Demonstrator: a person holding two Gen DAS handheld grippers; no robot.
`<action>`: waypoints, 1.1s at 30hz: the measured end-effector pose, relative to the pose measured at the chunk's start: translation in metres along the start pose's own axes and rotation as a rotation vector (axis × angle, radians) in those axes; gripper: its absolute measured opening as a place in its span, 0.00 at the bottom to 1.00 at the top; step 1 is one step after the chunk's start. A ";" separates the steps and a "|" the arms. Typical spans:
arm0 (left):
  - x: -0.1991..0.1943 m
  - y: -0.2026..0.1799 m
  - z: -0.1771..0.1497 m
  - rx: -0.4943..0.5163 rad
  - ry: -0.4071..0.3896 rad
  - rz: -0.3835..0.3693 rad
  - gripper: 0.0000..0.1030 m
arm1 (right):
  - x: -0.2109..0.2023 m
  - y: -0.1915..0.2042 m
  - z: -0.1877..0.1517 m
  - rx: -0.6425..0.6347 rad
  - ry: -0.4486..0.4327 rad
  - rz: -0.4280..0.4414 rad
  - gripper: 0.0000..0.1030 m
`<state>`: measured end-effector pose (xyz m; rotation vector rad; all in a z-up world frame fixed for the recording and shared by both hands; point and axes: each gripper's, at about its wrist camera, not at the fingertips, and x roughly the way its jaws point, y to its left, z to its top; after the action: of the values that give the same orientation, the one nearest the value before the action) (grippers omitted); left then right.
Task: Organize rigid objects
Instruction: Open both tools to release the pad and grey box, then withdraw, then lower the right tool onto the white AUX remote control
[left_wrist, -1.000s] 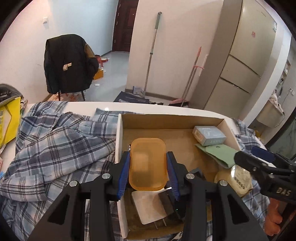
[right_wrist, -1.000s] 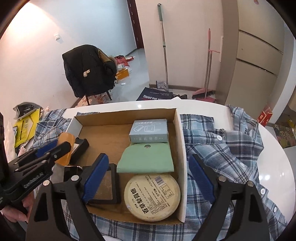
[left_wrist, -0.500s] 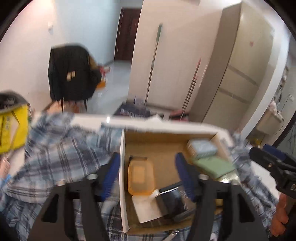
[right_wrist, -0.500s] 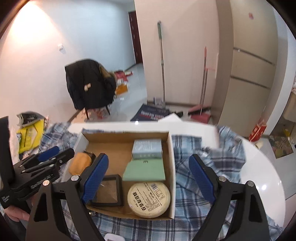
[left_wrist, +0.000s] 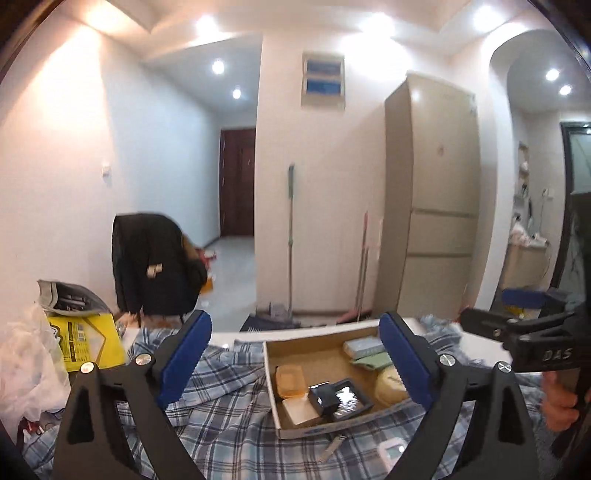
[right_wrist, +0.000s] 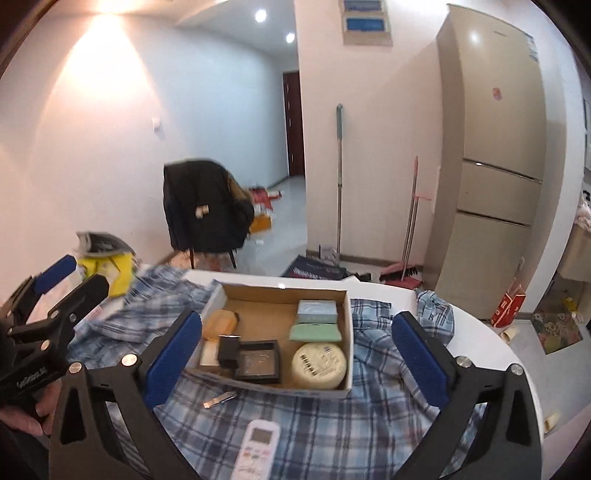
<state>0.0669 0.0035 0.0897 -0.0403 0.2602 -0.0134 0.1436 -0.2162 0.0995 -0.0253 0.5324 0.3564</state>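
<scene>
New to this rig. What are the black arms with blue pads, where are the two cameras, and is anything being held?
No robot: a person holds hand-operated tongs in each hand, each with a fisheye camera looking along its two fingers. The left tongs and right tongs both stand open and hold nothing; their jaws have just been opening.

Each view also catches the other tongs at its edge. Ahead, on a plaid shirt over a white table, sits a cardboard box with an orange container, a round tin, a green pouch and a black frame. A white remote lies outside it.
</scene>
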 end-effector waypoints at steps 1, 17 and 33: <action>-0.008 -0.002 -0.002 -0.001 -0.008 -0.013 0.92 | -0.008 0.000 -0.004 0.011 -0.020 -0.001 1.00; -0.019 -0.012 -0.055 -0.099 0.079 -0.080 1.00 | -0.021 -0.005 -0.060 0.071 -0.016 0.008 1.00; 0.005 -0.014 -0.098 0.023 0.114 -0.132 1.00 | 0.028 0.017 -0.110 -0.039 0.196 0.067 0.76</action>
<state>0.0465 -0.0140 -0.0053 -0.0341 0.3710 -0.1504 0.1062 -0.2039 -0.0088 -0.0814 0.7215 0.4320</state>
